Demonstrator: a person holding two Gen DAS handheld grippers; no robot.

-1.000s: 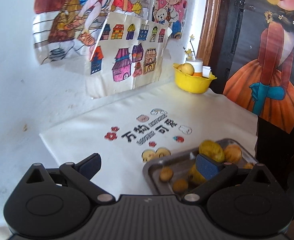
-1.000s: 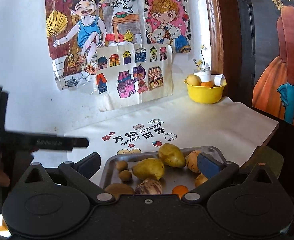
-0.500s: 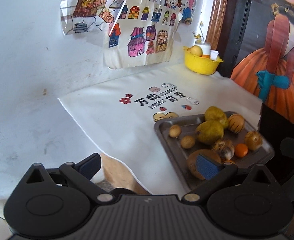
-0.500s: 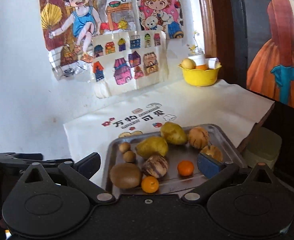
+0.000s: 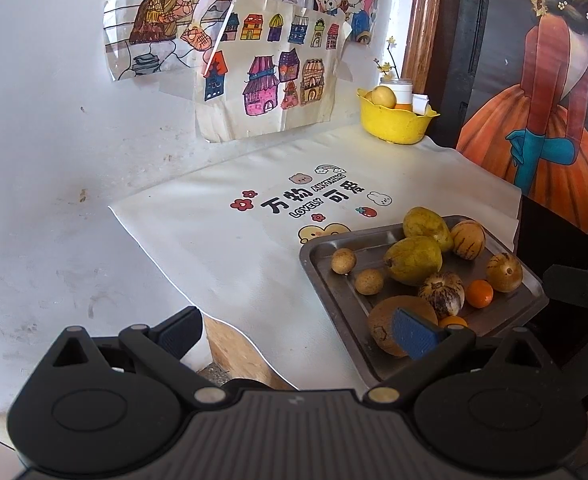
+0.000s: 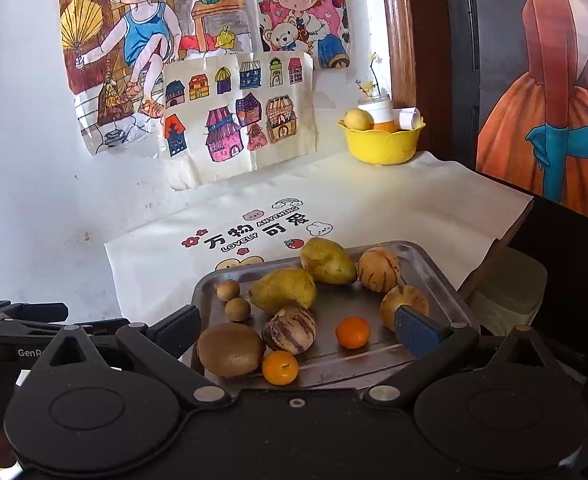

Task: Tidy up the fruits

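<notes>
The tray (image 6: pixel 426 268) of fruit sits at the near right corner of the table, on a white cloth (image 6: pixel 394 204) printed with letters and small cartoons. On it, the kiwi (image 6: pixel 230 348) lies at the near left with its long axis running left to right. The two pears (image 6: pixel 284 290) lie on their sides toward the back, each with its narrow end pointing right in the right wrist view. Three striped melons (image 6: pixel 290 330), two small oranges (image 6: pixel 280 367) and two small brown round fruits (image 6: pixel 237 309) lie among them.

The right claw (image 6: pixel 298 330) hangs over the tray's near edge, fingers wide apart and holding nothing; its right pad covers part of one striped melon. The left claw (image 5: pixel 298 332) is also spread wide and empty, off the tray's left side; its right pad hides part of the kiwi.

A yellow bowl (image 6: pixel 382 144) stands well back by the wall (image 6: pixel 26 160), holding a pale fruit and a white jar whose contents are hard to make out.
</notes>
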